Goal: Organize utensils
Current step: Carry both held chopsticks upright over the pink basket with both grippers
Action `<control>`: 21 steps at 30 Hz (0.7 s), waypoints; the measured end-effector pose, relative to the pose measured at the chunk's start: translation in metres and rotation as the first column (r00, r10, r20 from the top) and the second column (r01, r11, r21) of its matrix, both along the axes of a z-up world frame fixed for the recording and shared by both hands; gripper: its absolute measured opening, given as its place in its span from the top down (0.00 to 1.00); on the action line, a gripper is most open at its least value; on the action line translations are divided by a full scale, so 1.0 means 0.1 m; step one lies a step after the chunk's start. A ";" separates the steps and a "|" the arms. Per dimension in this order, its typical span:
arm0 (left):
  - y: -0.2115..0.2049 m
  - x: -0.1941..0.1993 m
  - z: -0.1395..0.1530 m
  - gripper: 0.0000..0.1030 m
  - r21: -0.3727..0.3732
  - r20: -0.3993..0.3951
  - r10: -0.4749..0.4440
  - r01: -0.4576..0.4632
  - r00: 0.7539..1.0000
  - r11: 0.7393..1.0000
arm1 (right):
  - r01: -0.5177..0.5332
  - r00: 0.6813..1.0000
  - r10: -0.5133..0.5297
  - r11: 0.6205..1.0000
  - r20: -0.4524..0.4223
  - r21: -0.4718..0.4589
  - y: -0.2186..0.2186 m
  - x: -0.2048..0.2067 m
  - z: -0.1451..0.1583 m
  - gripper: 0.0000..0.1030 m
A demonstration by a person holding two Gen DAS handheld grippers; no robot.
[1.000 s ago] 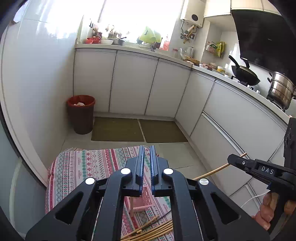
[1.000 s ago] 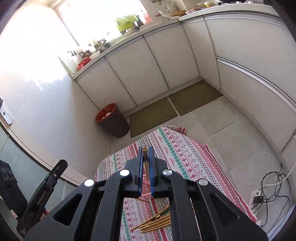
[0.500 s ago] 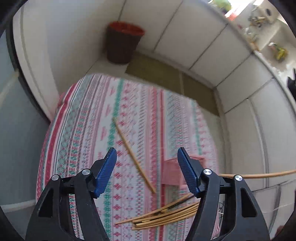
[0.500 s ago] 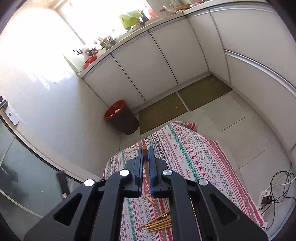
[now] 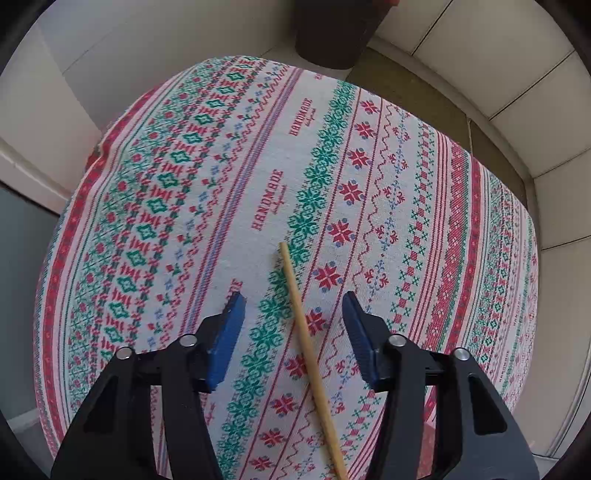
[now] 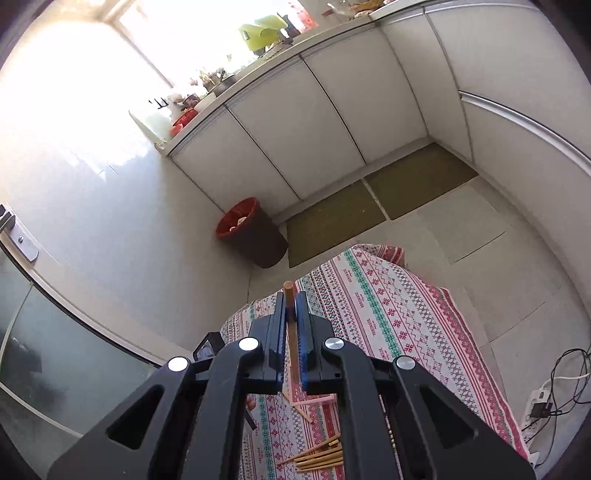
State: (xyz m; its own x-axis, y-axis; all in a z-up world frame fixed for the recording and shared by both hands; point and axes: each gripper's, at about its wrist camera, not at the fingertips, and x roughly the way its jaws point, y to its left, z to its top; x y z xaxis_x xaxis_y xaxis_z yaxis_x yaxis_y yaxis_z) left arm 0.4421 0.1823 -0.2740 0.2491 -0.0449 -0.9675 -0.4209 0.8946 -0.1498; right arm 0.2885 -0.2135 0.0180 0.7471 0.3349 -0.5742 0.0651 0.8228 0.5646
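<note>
In the left wrist view my left gripper [image 5: 293, 314] is open and low over the patterned tablecloth [image 5: 424, 206]. A single bamboo chopstick [image 5: 306, 343] lies on the cloth between its blue pads, touching neither. In the right wrist view my right gripper [image 6: 291, 295] is shut on a chopstick [image 6: 289, 291] that sticks out past its fingertips, held high above the table. A pile of several chopsticks [image 6: 319, 456] lies on the cloth below, next to a pink holder [image 6: 314, 397]. Part of the left gripper [image 6: 207, 349] shows at the table's left edge.
A dark bin with a red rim [image 6: 251, 232] stands on the floor beyond the table, also in the left wrist view [image 5: 332, 33]. White cabinets [image 6: 314, 122] line the walls. Two floor mats [image 6: 376, 199] lie in front of them. A power strip with cables [image 6: 550, 395] lies at right.
My left gripper opened, tilted down and dropped close to the cloth, straddling the lone chopstick. My right gripper stays shut on its chopstick and has risen slightly.
</note>
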 end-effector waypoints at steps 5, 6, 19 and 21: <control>-0.16 0.07 0.03 0.94 0.126 0.021 -0.067 0.064 0.998 0.990 | -0.011 1.000 0.011 1.000 -0.028 -0.001 0.05 0.17 -0.13 0.95; -0.14 0.05 0.03 0.96 0.115 0.035 -0.073 0.069 0.997 0.991 | -0.015 0.999 0.015 1.000 -0.035 0.002 0.06 0.19 -0.15 0.95; -0.05 -1.35 1.77 0.96 0.052 0.482 -0.214 0.216 0.850 0.975 | -0.023 0.999 0.024 0.999 -0.046 0.033 0.17 0.03 -0.13 0.95; -0.15 -1.53 2.01 0.96 0.076 0.529 -0.226 0.220 0.818 0.973 | -0.021 0.999 0.022 0.999 -0.044 0.031 0.17 -0.01 -0.09 0.95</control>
